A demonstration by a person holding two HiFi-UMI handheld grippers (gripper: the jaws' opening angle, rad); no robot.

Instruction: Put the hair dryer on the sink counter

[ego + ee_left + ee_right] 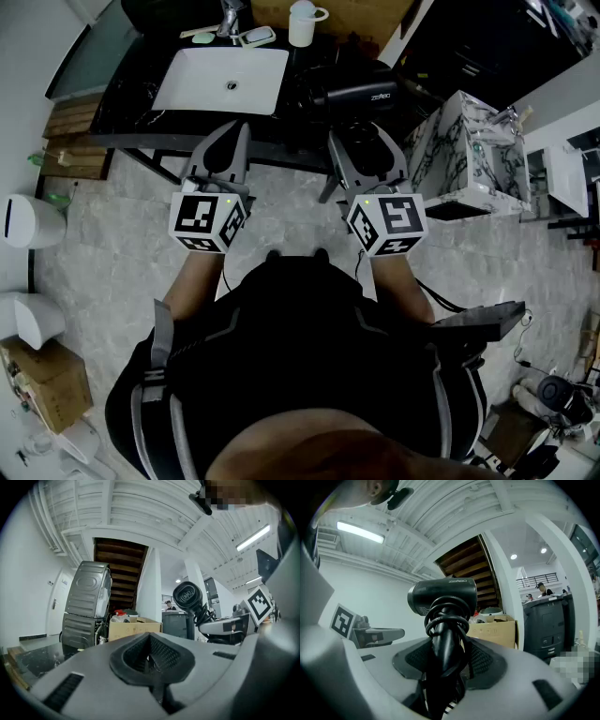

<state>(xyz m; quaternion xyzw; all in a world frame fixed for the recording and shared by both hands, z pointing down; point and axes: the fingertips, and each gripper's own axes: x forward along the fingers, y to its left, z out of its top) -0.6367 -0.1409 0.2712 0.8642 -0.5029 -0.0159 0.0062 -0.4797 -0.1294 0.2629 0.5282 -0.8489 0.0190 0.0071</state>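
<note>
Black hair dryer (361, 94) is clamped by its cord-wrapped handle in the right hand-held gripper (367, 141). The handle runs straight out from between the pads, and the barrel lies crosswise at the far end. The dryer is over the dark worktop (131, 94), just right of the white sink (202, 89); I cannot tell whether it touches the surface. The left hand-held gripper (223, 150) has its jaws together with nothing between them. Both forearms reach forward from the person's body, side by side and a little apart. Each gripper is level and points at the worktop's front edge, with its marker cube toward the head camera. A white cup (302, 23) stands at the back of the worktop.
</note>
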